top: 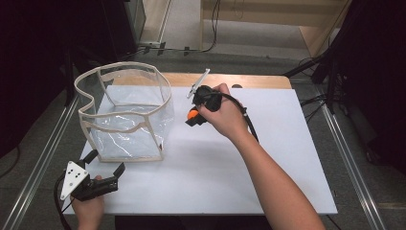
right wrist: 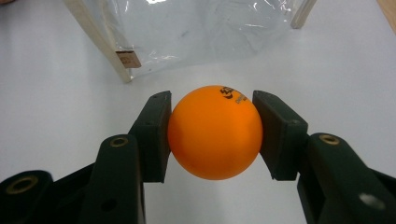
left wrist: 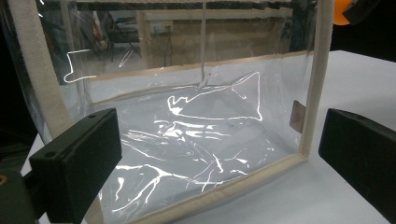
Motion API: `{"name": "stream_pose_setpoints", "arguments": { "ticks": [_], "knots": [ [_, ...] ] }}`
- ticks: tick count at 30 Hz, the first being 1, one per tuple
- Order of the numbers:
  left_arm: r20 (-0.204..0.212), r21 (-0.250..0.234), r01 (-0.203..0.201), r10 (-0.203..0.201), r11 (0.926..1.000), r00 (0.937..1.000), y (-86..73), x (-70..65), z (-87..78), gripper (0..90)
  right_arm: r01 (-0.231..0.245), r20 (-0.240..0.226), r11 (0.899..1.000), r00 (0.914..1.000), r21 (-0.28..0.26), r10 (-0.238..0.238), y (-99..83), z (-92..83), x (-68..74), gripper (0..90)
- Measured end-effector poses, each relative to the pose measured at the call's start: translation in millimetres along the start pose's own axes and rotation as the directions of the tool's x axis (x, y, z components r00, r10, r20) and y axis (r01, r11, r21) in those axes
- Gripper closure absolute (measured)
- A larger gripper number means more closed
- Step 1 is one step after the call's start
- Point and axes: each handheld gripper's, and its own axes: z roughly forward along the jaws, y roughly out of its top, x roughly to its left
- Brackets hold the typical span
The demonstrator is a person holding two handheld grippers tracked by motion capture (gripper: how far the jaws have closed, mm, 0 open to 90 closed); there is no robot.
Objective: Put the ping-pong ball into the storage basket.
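1. Orange ball (right wrist: 215, 132) sits clamped between the two black jaws of the right gripper (right wrist: 212, 135), black print on its upper side; in the high view the right gripper (top: 193, 116) holds it above the white board, just right of the clear bag, and nothing else touches it.
2. White board (top: 268, 158) covers most of a wooden table (top: 258, 80), whose bare strip shows along the far edge.
3. Grey floor surrounds the table, with metal rails (top: 43, 153) running along both sides and black cables (top: 213, 28) trailing across the far floor; the room's edges fall into darkness.
4. Clear bag (top: 125, 115) with cream fabric trim stands open on the left part of the board, its rim bent out of shape and its plastic walls creased and catching the light.
5. Seen through the bag's (left wrist: 187, 140) near wall in the left gripper view, the inside holds nothing but wrinkled plastic; a small brown tag (left wrist: 297, 116) sits by its right seam.
6. Left gripper (top: 103, 165) rests at the near left corner of the board, held in the person's left hand (top: 88, 207), its jaws wide apart and holding nothing, pointed at the bag's near side without touching it.
7. Person's right hand (top: 225, 115) reaches in from the lower right, a black cable looping away from the gripper.
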Motion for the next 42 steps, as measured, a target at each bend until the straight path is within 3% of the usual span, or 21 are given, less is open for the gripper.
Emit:
{"name": "stream_pose_setpoints", "arguments": {
  "ticks": [42],
  "knots": [
    [0.001,-0.001,0.001,-0.001,1.0,1.0,0.0,0.1,0.2,0.0,0.038,-0.001,0.999,0.9993,-0.031,-0.038,26.7,-33.7,10.2,47.7]
  ]
}}
